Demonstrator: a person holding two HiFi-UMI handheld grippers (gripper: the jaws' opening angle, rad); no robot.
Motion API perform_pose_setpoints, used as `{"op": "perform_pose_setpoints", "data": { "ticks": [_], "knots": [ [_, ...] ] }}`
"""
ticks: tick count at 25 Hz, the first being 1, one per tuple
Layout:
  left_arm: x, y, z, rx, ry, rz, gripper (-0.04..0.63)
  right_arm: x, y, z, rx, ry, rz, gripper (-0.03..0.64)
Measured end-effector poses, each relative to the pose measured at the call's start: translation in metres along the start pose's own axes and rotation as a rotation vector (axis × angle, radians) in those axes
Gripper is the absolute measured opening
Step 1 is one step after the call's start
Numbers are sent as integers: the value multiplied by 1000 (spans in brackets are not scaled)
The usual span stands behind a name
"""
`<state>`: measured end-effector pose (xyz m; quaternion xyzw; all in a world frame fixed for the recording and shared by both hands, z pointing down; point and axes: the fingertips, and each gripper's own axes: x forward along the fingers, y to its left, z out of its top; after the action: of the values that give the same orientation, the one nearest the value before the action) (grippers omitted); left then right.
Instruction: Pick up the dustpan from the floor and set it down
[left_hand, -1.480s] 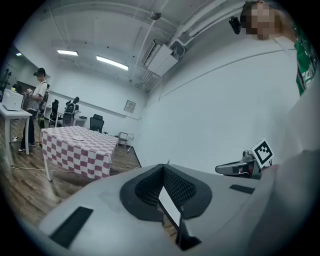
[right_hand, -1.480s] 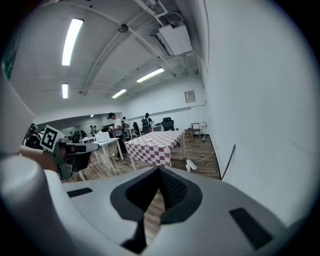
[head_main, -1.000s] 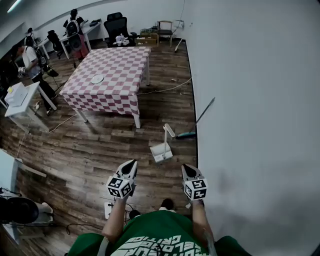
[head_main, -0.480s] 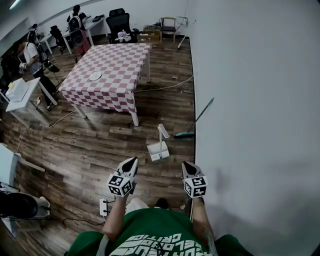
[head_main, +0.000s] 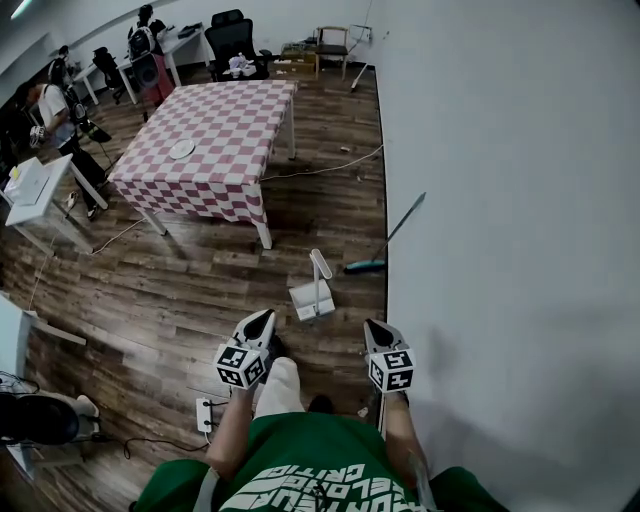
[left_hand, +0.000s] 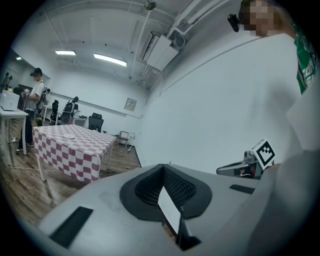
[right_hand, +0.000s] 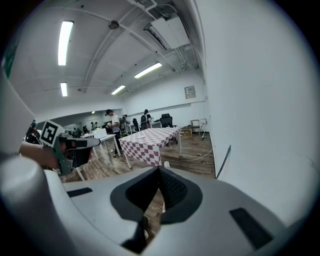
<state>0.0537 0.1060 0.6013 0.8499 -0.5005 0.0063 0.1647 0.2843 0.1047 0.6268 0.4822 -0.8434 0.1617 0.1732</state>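
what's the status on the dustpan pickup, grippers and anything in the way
Left gripper shut, empty; right gripper shut, empty. Dustpan on floor just ahead, untouched. Broom leaning on wall to its right, apart from it.

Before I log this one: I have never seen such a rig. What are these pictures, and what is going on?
No robot here: a person in a green shirt holds a two-jaw gripper in each hand. The head view comes from a camera on the person's head, looking down: the left gripper and right gripper point forward. The other two come from cameras riding on each gripper, looking along its jaws. Both pairs of jaws are shut and nothing is held. On the floor just ahead stands the white dustpan, handle up. A broom leans on the wall beyond it, and a checkered table with a plate stands farther off.
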Motion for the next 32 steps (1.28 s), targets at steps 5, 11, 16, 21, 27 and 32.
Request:
{"op": "perform_pose_setpoints", "data": {
  "ticks": [5,11,16,21,27,32],
  "knots": [
    [33,17,6,-11,3,-36,3,23,-13,14,5,-2,-28,6],
    [78,49,25,-11,7,-85,3,67,-27,41,9,-3,-68,6],
    [108,93,49,-14,13,-117,3,111,-29,68,18,3,-102,6],
    [129,137,70,-23,12,-130,3,147,-29,88,27,14,-135,8],
    [146,189,86,-60,13,-127,3,187,-17,114,14,32,-157,8],
    [150,224,97,-86,-5,-130,3,214,-1,129,-8,47,-154,6]
  ]
}}
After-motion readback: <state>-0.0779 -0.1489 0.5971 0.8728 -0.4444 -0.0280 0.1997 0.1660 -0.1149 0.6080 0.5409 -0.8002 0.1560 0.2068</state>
